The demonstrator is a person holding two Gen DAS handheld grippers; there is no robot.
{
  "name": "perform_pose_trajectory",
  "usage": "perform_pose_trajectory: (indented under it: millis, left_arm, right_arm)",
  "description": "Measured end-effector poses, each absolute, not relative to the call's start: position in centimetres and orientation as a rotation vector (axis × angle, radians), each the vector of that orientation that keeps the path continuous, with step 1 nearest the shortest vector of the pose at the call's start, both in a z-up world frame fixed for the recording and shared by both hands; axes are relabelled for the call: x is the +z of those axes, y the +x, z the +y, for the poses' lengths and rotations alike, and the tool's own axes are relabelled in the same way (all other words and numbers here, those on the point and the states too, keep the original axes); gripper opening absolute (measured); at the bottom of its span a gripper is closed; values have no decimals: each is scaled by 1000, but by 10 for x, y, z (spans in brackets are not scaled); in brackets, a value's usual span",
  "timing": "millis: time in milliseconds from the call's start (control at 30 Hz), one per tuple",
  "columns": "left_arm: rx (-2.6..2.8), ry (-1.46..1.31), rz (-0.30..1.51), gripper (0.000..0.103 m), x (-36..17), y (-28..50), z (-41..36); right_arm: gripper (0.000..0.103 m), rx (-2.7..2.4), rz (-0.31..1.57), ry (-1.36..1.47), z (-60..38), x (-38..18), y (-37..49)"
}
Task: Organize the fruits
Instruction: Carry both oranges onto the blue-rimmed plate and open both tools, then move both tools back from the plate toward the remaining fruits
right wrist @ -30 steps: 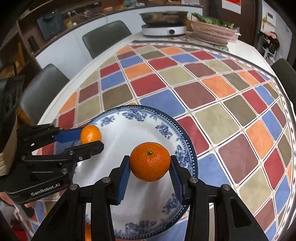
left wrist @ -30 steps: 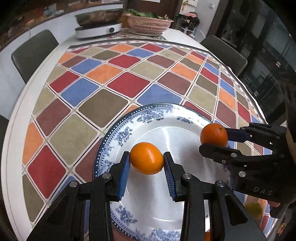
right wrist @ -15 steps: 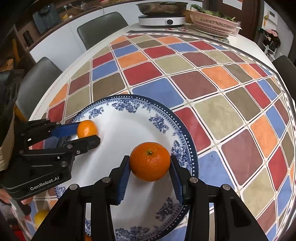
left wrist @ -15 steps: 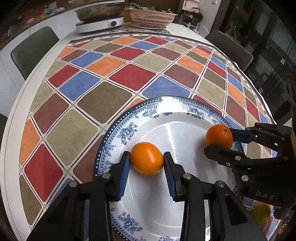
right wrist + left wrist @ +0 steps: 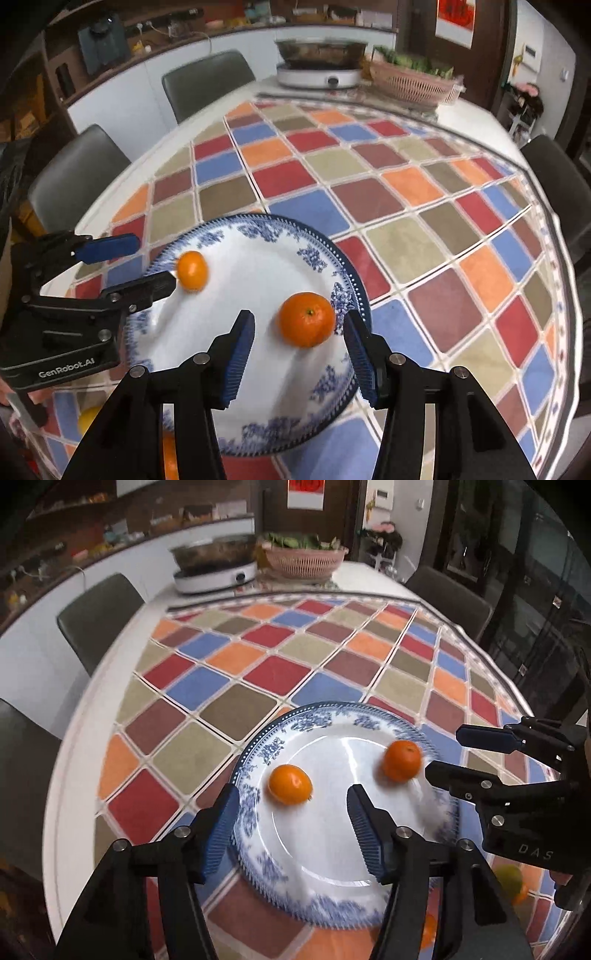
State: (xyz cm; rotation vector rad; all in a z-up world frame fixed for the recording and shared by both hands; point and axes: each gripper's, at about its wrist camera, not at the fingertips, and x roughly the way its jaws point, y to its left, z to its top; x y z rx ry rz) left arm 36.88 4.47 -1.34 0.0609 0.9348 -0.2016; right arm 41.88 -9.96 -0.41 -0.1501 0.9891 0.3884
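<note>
Two oranges lie on a blue-and-white plate (image 5: 258,746) (image 5: 343,266) on the checked tablecloth. The smaller orange (image 5: 290,784) (image 5: 192,269) sits on the plate between the spread jaws of my left gripper (image 5: 291,791) (image 5: 153,261), which are opening, and touches neither pad. The larger orange (image 5: 306,319) (image 5: 402,760) rests near the plate's right rim. It lies between the opening jaws of my right gripper (image 5: 298,317) (image 5: 445,751), close to the right-hand pad and free of the left one. Both grippers hover a little above the plate.
An electric cooker with a pan (image 5: 214,576) and a pink basket of greens (image 5: 304,559) stand at the table's far end. Grey chairs (image 5: 99,616) surround the table. More fruit (image 5: 509,878) (image 5: 88,417) lies near the front edge, partly hidden by the grippers.
Both grippers were shut on their oranges; now the jaws have spread and both oranges rest on the plate. Both grippers have pulled back and upward.
</note>
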Motion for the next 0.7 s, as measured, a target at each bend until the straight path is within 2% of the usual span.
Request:
perform_pose_trajectory:
  millis: [133, 433, 700]
  left_arm:
    - [-196, 37, 871, 70, 11, 333, 47]
    - [-188, 29, 765, 74, 49, 250, 46]
    - [-179, 2, 720, 77, 57, 196, 48]
  right_arm:
    - [56, 397, 919, -151, -104, 19, 387]
    - [56, 406, 800, -147, -109, 55, 313]
    - [56, 416, 738, -133, -112, 70, 257]
